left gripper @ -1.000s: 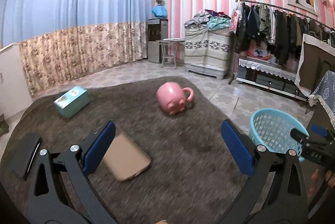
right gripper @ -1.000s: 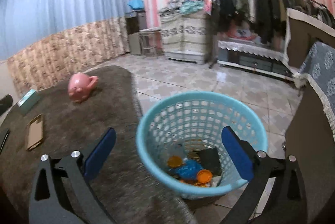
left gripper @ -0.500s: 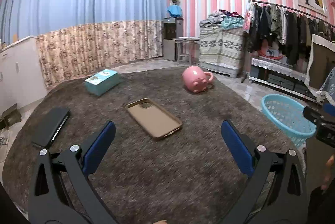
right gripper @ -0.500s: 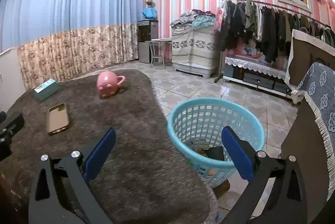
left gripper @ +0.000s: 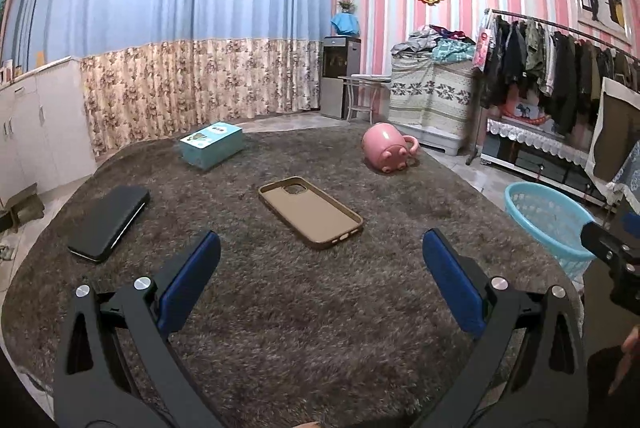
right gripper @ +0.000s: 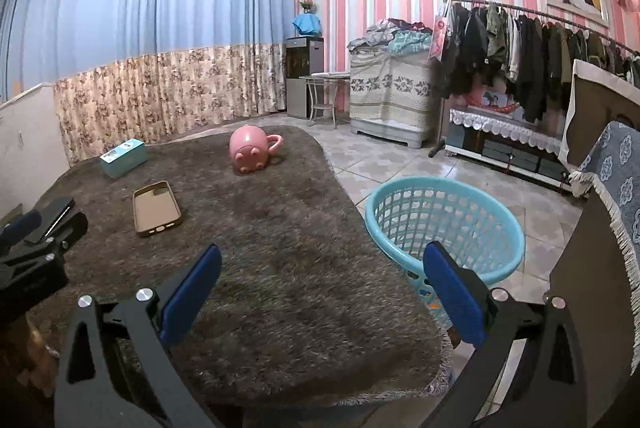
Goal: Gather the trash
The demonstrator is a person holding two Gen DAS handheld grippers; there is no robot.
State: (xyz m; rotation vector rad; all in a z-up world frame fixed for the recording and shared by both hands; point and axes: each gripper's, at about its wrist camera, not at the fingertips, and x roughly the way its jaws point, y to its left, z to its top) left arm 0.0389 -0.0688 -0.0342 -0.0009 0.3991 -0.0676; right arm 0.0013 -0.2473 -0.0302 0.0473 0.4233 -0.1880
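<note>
A light blue plastic basket (right gripper: 434, 182) stands on the tiled floor just right of the shaggy grey-brown rug (right gripper: 288, 260); its contents are mostly hidden behind its wall. My right gripper (right gripper: 320, 276) is open with nothing in it, above the rug's near right corner and left of the basket. My left gripper (left gripper: 320, 268) is open with nothing in it over the rug's near part, short of a tan phone case (left gripper: 310, 212). The basket (left gripper: 548, 224) shows at the right of the left wrist view, with the right gripper's black body (left gripper: 612, 252) at that edge.
On the rug lie a black phone (left gripper: 108, 222), a teal box (left gripper: 211, 144) and a pink mug (left gripper: 386, 147) on its side. A dark cabinet with a fringed cloth (right gripper: 612, 188) stands right of the basket. A clothes rack (right gripper: 520, 68) lines the far wall.
My right gripper has drawn back and to the left from over the basket to over the rug's corner. The left gripper has pulled back, bringing the black phone and teal box into view.
</note>
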